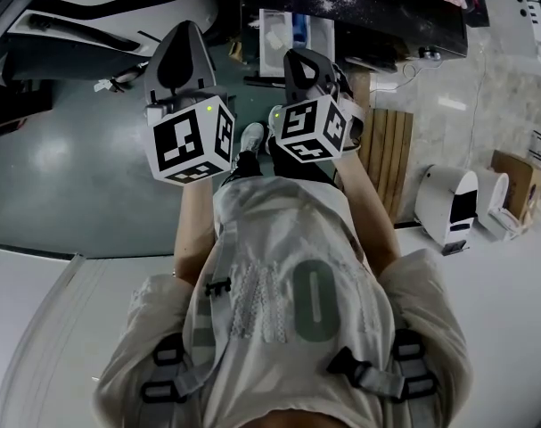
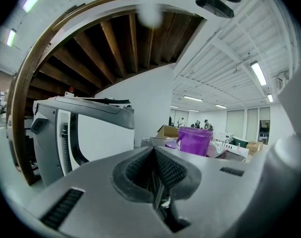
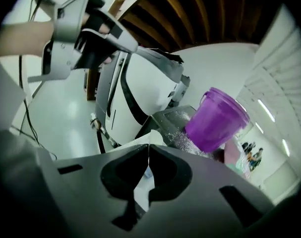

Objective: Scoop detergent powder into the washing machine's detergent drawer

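Both grippers are up in front of the person's chest, side by side. Left gripper (image 2: pixel 154 150): jaws pressed together, nothing between them. Right gripper (image 3: pixel 148 148): same deal, pads meeting at the tips, nothing clamped.

Writing-wise there's not much. Each gripper has one marker cube, so two in total, left (image 1: pixel 192 141) and right (image 1: pixel 311 132), and both show only black-and-white square patterns, no words. The person's shirt (image 1: pixel 279 266) has a big pale print where I can make out what looks like a "0". The rest is too creased to read.

One purple tub (image 3: pixel 217 120), sitting ahead of the right jaws and off to their right. In the left gripper view it's also ahead and to the right (image 2: pixel 195 140). I can't read any label on it.

Loose white powder (image 3: pixel 182 133) is scattered over the black tabletop (image 1: pixel 404 25) between the right jaws and the tub.

One white tray (image 1: pixel 283 38) with a blue bit lies just past the jaw tips, between the two grippers. It could be the drawer, I can't say for sure.

One white machine (image 2: pixel 66 133) stands ahead-left of the left jaws, and one cardboard box (image 2: pixel 166 131) is straight ahead.
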Tool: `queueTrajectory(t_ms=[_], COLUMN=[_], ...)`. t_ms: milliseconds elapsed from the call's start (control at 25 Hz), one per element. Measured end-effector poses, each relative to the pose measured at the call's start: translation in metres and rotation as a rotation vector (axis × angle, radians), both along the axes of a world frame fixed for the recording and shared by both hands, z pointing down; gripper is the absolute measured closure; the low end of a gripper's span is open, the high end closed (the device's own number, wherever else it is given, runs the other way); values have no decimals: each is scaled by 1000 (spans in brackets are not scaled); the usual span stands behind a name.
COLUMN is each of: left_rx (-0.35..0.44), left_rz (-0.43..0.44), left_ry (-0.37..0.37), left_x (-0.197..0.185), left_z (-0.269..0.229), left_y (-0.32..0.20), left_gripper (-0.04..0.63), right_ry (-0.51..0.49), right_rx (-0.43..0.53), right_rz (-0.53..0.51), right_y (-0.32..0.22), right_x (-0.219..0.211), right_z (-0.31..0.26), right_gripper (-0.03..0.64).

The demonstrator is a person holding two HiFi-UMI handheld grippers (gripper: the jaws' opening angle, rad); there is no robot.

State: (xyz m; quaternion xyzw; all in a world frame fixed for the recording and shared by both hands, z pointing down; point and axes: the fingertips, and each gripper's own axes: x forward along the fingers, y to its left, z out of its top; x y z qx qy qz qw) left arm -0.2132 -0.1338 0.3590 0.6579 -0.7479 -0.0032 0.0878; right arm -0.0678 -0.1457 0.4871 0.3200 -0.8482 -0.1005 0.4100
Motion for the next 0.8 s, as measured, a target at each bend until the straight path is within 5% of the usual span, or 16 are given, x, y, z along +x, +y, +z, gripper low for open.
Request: queueTrajectory(t_ms=[400,800], left_rx=[29,25], left_rz=[-8,-6], left_ry=[17,19], left_x=[-1,0], left_z=[-7,-6], left_y=[2,2], left_gripper=[575,575], right_ry=[369,396], right_rx=[309,336], right_rz=[-258,-298], right_y=[-1,-2], right_x=[0,3], right_z=[6,3], right_gripper=[606,606])
